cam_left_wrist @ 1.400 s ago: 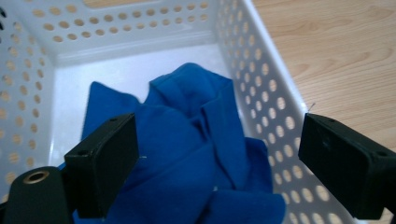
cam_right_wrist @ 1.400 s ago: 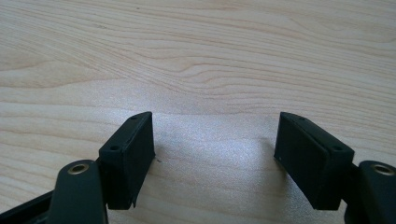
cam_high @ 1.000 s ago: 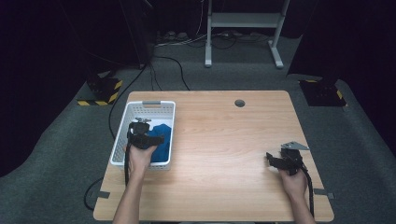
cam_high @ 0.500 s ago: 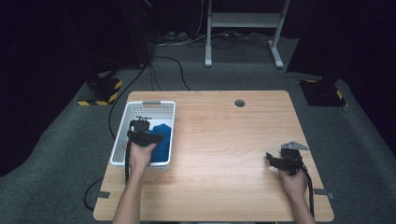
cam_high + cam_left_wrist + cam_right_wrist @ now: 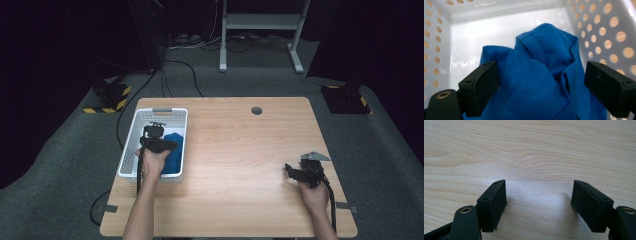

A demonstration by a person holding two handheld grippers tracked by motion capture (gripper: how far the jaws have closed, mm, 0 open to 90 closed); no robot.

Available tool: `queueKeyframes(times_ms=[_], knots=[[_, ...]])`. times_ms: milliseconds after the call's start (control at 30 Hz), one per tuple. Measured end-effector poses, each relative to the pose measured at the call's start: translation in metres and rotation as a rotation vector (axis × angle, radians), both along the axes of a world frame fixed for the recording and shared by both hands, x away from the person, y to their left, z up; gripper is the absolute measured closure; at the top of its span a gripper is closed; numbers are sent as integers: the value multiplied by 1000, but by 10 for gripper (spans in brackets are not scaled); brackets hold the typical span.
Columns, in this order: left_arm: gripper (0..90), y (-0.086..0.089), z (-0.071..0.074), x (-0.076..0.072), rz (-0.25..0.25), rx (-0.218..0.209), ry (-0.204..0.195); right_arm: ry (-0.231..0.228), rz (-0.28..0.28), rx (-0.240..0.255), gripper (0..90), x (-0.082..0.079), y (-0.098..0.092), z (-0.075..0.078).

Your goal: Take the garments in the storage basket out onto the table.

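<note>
Two claws, both open: our left claw point(image 5: 541, 87) straddles the blue cloth point(image 5: 541, 75) inside the white basket point(image 5: 131, 145); our right claw point(image 5: 539, 202) rests at the worktop's point(image 5: 240, 150) four o'clock.

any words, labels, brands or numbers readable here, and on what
None can be read.
The blue cloth shows stitching, no tag or print.
The white basket has plain perforated walls.
The left gripper, the right gripper and the wooden table carry no markings.

Basket walls point(image 5: 599, 30) hem blue cloth point(image 5: 536, 82); table point(image 5: 240, 150) open between hands.
</note>
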State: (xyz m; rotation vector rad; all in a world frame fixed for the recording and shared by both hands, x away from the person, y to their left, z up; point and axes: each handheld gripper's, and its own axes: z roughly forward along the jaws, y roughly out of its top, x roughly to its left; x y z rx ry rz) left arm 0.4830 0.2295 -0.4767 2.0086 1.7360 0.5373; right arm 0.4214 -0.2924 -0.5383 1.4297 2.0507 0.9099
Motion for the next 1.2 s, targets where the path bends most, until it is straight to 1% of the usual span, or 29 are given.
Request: queueKeyframes(times_ms=[167, 433, 500, 567, 633, 700, 800, 833, 867, 1033, 1133, 1200], knots=[[128, -1, -6, 8, 14, 2, 23, 0, 0, 0, 283, 0, 0, 0], [116, 2, -18, 16, 23, -6, 78, 0, 0, 0, 283, 0, 0, 0], [112, 1, -18, 16, 22, 0, 83, 0, 0, 0, 283, 0, 0, 0], [112, 0, -20, 17, 18, 15, 88, 0, 0, 0, 283, 0, 0, 0], [110, 0, -22, 18, 22, 1, 96, 0, 1, 0, 284, 0, 0, 0], [111, 1, -24, 18, 24, -1, 108, 0, 1, 1, 284, 0, 0, 0], [116, 0, -27, 19, 26, 15, 134, 0, 2, 0, 284, 0, 0, 0], [117, 0, -27, 19, 26, 15, 134, 0, 2, 0, 284, 0, 0, 0], [119, -1, -29, 20, 21, 27, 144, 0, 2, 0, 284, 0, 0, 0], [124, -1, -31, 20, 17, 37, 152, 0, 1, 1, 285, 0, 0, 0], [140, -2, -32, 19, 19, 49, 150, 0, 1, 1, 286, 0, 0, 0], [150, -2, -33, 19, 20, 47, 147, 0, 1, 0, 286, 0, 0, 0]])
